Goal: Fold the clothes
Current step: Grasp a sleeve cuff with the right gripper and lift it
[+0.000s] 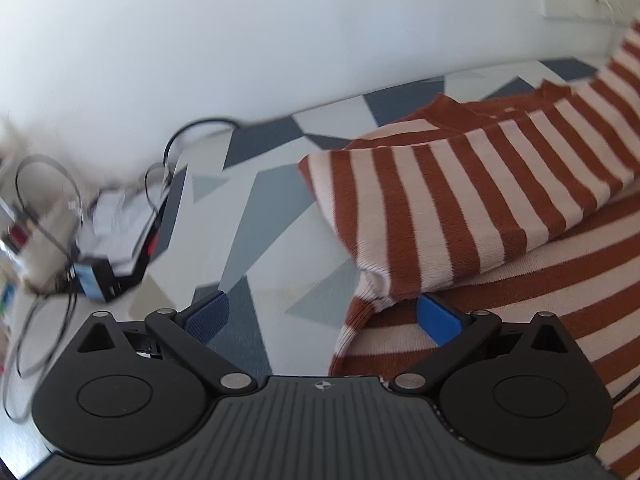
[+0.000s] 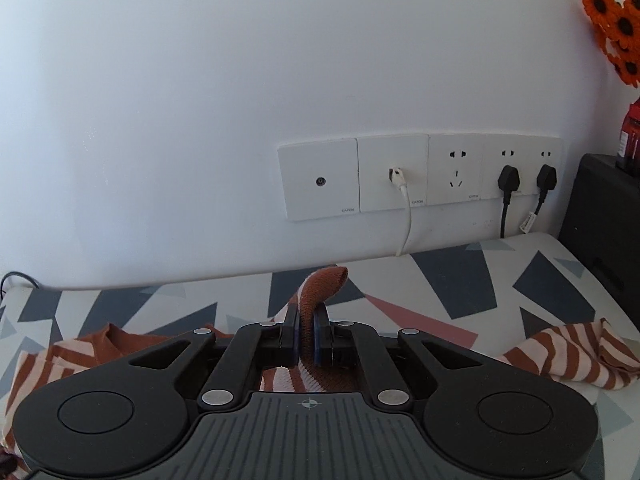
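A rust-and-cream striped sweater [image 1: 460, 200] lies on the patterned tablecloth [image 1: 256, 208], one part folded over the rest. My left gripper [image 1: 320, 316] is open, its blue pads [image 1: 210, 314] wide apart; the folded edge of the sweater sits just in front of the right pad, and nothing is pinched. In the right wrist view my right gripper [image 2: 306, 340] is shut on the sweater's rust ribbed cuff [image 2: 322, 284], which sticks up between the pads above the cloth. More of the striped sweater [image 2: 568, 356] lies at the right and lower left.
A white wall with a row of sockets [image 2: 420, 176] and plugged cables runs behind the table. A black box [image 2: 600, 220] and orange flowers [image 2: 612, 20] stand at the right. Cables and a small heap of devices [image 1: 108, 240] lie at the table's left end.
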`<state>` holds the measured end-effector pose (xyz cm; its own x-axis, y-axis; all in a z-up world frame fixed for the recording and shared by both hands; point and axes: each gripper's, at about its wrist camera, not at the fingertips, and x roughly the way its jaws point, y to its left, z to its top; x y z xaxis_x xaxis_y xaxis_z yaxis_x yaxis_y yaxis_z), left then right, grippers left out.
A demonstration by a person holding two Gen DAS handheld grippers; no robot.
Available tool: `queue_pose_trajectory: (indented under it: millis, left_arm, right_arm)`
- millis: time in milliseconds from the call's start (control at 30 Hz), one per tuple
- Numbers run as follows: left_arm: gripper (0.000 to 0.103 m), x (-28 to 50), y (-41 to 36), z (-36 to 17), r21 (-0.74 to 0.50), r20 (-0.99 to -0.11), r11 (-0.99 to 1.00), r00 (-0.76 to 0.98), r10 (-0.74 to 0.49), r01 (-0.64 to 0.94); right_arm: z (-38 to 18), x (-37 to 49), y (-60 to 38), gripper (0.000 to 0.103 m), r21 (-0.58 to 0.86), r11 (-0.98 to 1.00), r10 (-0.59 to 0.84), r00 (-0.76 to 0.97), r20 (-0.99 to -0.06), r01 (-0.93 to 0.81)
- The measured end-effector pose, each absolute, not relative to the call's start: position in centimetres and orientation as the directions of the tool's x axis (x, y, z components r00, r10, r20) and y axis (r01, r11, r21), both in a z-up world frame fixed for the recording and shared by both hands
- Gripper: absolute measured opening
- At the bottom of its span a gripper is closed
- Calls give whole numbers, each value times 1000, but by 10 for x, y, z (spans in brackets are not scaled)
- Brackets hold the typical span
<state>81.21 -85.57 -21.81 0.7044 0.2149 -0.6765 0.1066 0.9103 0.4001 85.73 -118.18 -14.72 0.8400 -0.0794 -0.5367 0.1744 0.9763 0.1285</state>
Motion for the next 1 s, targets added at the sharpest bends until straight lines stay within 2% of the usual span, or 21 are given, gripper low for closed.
queue_pose_trajectory:
  millis: [100, 233, 400, 533, 667, 800, 833, 900, 1000]
  left_arm:
    - [98, 818, -855, -218, 462, -627, 886, 718, 303, 30]
    - [96, 820, -821, -202, 349, -650, 929, 681, 336, -125]
    - [96, 817, -815, -208, 325, -718, 945, 640, 275, -42]
    - [96, 809, -817, -205, 316, -731, 949, 639, 240, 5]
    - [96, 810, -809, -191, 254, -727, 967, 657, 200, -13]
    - [96, 820, -811, -170, 195, -679, 980, 718, 155, -27]
    - [96, 826, -815, -170, 203, -678, 979, 718, 156, -21]
    - [96, 838, -826, -173, 233, -675, 972, 718, 168, -9]
    - [96, 851, -840, -184, 279, -673, 960, 718, 179, 22]
  right_arm:
    - [-141, 856, -1182, 6, 142, 975, -71, 844, -531, 172]
    - [-137, 852, -1184, 6, 158, 976, -47, 849, -527, 153]
    - [-167, 862, -1184, 6, 99, 980, -67, 761, -645, 170]
    - [-192, 864, -1192, 6, 102, 972, -79, 705, -705, 211]
    - [-193, 864, -1190, 7, 92, 977, -72, 710, -701, 190]
    - [-191, 865, -1193, 10, 97, 976, -72, 709, -702, 196]
    - [-191, 866, -1194, 10, 100, 975, -73, 708, -702, 200]
    - [-189, 864, -1198, 21, 96, 971, -91, 712, -696, 218]
    - [-182, 854, -1210, 23, 115, 953, -133, 732, -668, 279]
